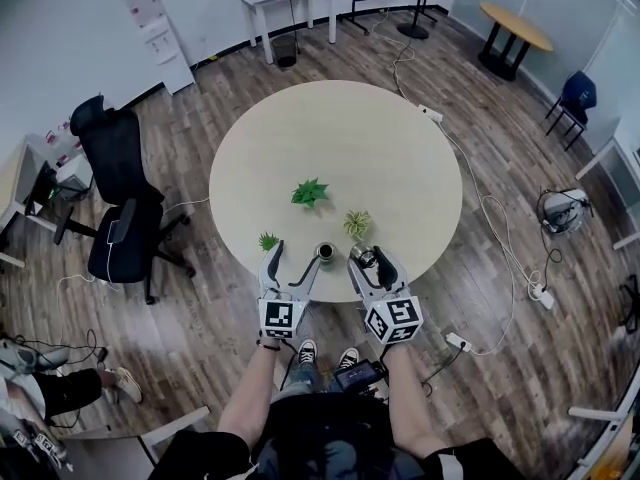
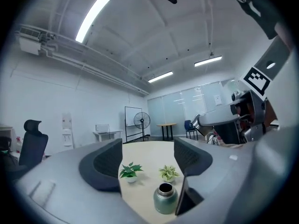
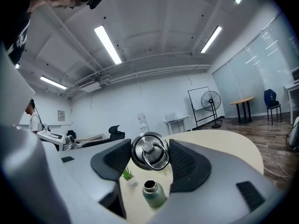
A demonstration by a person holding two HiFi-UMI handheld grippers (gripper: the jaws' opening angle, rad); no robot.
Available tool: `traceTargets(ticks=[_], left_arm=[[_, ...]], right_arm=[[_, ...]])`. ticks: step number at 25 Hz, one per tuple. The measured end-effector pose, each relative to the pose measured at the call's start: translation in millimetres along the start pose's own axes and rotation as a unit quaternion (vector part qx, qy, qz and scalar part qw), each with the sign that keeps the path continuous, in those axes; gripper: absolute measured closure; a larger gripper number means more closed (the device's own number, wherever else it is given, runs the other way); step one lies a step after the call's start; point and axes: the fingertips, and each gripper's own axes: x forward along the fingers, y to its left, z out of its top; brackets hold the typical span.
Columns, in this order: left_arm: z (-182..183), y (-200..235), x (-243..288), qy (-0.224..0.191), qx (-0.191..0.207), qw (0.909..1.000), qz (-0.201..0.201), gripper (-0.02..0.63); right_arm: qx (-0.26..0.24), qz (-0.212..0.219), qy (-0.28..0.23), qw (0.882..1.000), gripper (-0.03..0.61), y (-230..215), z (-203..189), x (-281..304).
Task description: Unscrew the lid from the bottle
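Note:
A green metal bottle (image 1: 325, 254) stands upright near the front edge of the round table (image 1: 400, 148), its mouth uncovered. In the left gripper view the bottle (image 2: 165, 199) sits low between the jaws of my left gripper (image 2: 146, 162), which stands open and clear of it. My left gripper (image 1: 292, 264) is just left of the bottle in the head view. My right gripper (image 1: 365, 261) is shut on the silver lid (image 3: 149, 151) with a ring handle, held above and right of the bottle (image 3: 153, 193). The lid (image 1: 364, 258) shows between its jaws.
Three small potted plants stand on the table: a large green one (image 1: 309, 193), a pale one (image 1: 357, 224) and a small one (image 1: 267, 241). A black office chair (image 1: 120, 208) is at the left. Cables and a power strip (image 1: 457, 341) lie on the floor.

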Motion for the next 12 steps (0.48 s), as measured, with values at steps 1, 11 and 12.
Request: traceTargets(ticks=[1,11,12], left_arm=[[9.1,0.3,-2.9,-0.006,0.004,1.0,0.003,0.275],[64.3,0.3,-24.4,-0.05,0.02,0.9978,0.039,0.612],[66.1,0.5,-25.4,-0.051,0.02,0.9978,0.039,0.612]], right_arm=[[0.001,-0.003,-0.01,1.0,0.321,1.0,5.4,-4.0],[-0.008,-0.016,-0.045,0.999,0.321,12.8,28.3,-21.0],[-0.008,-0.017,-0.047,0.999,0.321,13.2,29.6,-22.0]])
